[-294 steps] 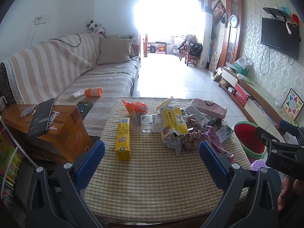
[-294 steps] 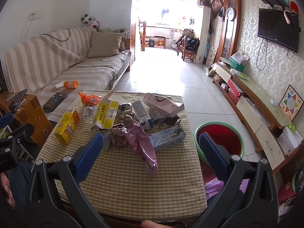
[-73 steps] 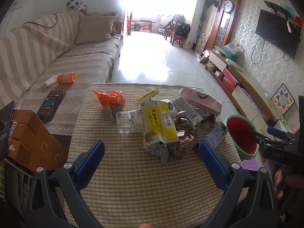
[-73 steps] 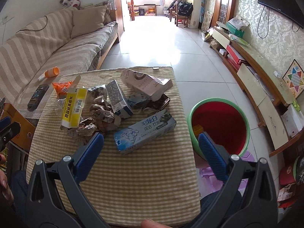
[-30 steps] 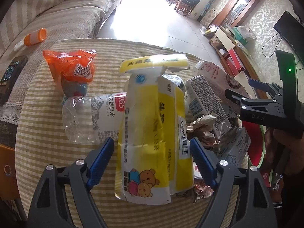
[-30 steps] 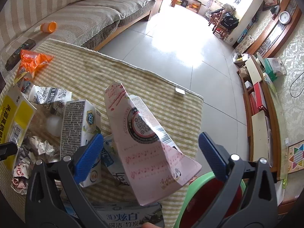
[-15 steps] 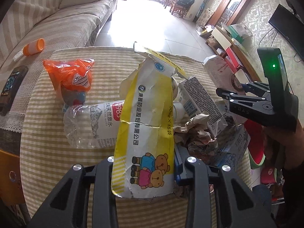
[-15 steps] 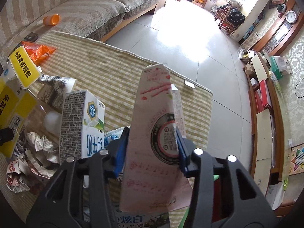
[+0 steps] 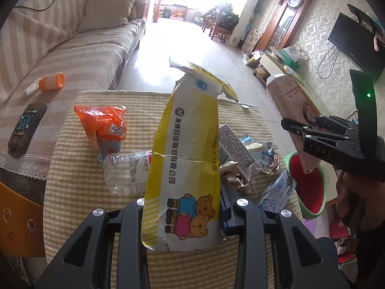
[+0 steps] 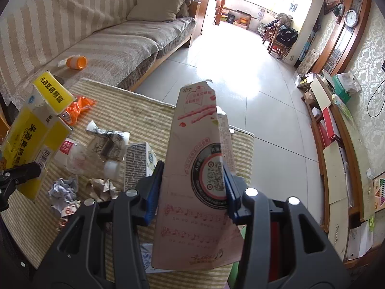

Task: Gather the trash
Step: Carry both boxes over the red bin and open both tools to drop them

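Observation:
My left gripper (image 9: 184,207) is shut on a torn yellow and white carton (image 9: 185,159) with cartoon bears and holds it above the checked table (image 9: 79,192). My right gripper (image 10: 192,192) is shut on a pink flattened carton (image 10: 199,183), lifted near the table's right side. In the left wrist view the right gripper (image 9: 298,130) holds the pink carton (image 9: 286,96) above the red bin with a green rim (image 9: 310,192). On the table lie an orange bag (image 9: 103,120), a clear crushed bottle (image 9: 125,171), a grey milk carton (image 9: 237,151), crumpled paper (image 10: 65,192) and a blue toothpaste box (image 9: 276,190).
A striped sofa (image 10: 96,36) runs along the left, with an orange-capped bottle (image 10: 75,62) and a remote (image 9: 26,125) on it. A low TV cabinet (image 10: 336,149) lines the right wall. Tiled floor (image 10: 240,60) lies beyond the table.
Both grippers closed on their cartons and lifted them off the table. The yellow carton now stands more upright. The pink carton has moved right, over the bin.

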Demonstrator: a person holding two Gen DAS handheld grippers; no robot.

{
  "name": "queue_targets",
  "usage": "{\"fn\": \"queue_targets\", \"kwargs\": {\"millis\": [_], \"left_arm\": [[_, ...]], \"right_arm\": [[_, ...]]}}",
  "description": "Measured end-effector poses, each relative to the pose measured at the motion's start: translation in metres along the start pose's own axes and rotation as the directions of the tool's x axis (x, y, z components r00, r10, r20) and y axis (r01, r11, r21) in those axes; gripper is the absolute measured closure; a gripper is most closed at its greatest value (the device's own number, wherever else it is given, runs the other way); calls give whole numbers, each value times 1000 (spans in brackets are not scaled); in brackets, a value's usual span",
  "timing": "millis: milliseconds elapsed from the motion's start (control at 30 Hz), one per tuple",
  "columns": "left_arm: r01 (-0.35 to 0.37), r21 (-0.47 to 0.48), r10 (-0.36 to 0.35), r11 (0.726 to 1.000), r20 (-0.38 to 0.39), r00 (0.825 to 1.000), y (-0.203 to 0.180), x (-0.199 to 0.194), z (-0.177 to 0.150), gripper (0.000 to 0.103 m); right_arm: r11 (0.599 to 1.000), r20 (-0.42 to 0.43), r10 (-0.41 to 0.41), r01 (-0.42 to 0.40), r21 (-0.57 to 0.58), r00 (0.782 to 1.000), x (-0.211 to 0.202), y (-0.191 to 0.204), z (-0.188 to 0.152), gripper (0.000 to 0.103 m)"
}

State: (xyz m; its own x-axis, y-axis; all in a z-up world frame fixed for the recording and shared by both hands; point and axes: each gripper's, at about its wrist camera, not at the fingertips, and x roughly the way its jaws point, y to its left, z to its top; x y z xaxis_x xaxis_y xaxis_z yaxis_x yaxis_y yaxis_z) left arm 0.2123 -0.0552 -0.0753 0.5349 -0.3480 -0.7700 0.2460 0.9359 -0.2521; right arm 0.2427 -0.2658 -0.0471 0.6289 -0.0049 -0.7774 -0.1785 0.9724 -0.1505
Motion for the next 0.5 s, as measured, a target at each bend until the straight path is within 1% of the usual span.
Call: {"fn": "queue_targets", "kwargs": {"millis": [133,333,500], "left_arm": [[5,17,-5,1000,27,1000,-7,-18,-1,73],[1,48,-3,999,49,999,-18,-41,-9,73],[-16,83,11,996,58,998,-30,-57,-17,73]], "right_arm": [[999,31,30,-32,37,999,-30,1,-9,59],[994,62,26,-32,101,998,-67,0,-35,59],[986,71,25,-36,160,997,-89,-3,-59,59]]}}
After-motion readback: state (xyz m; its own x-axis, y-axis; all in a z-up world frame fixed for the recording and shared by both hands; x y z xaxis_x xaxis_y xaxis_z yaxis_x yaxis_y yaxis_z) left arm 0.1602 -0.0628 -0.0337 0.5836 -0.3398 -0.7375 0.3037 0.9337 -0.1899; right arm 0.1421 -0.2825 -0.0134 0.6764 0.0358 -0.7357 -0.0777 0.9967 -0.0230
